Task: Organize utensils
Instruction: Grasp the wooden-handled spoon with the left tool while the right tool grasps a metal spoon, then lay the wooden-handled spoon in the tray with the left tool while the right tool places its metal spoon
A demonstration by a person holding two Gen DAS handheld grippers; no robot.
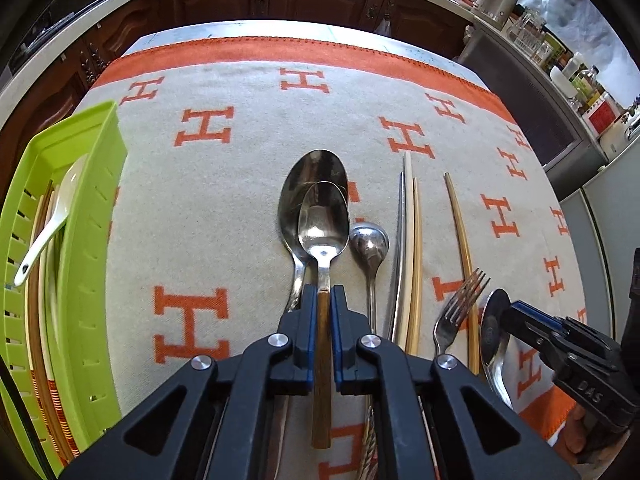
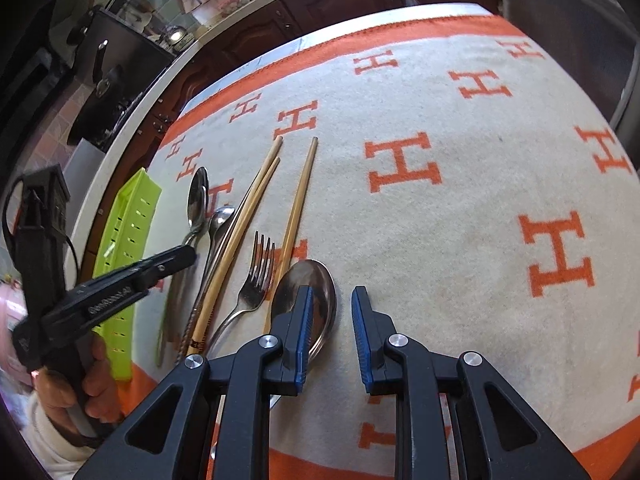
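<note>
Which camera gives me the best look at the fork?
The right wrist view: the fork lies unobstructed, tines to handle, between the chopsticks and the big spoon. The left wrist view shows only its tines and neck; its handle runs behind the left gripper's body.

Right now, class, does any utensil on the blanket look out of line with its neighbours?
Yes. One chopstick lies apart from the close pair, with the fork resting between them. The other pieces run roughly parallel; nothing looks spilled or damaged.

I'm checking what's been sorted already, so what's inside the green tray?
In the green tray, a white ceramic soup spoon lies on top of several chopsticks. Their far ends are hidden under the spoon, so their number is unclear.
</note>
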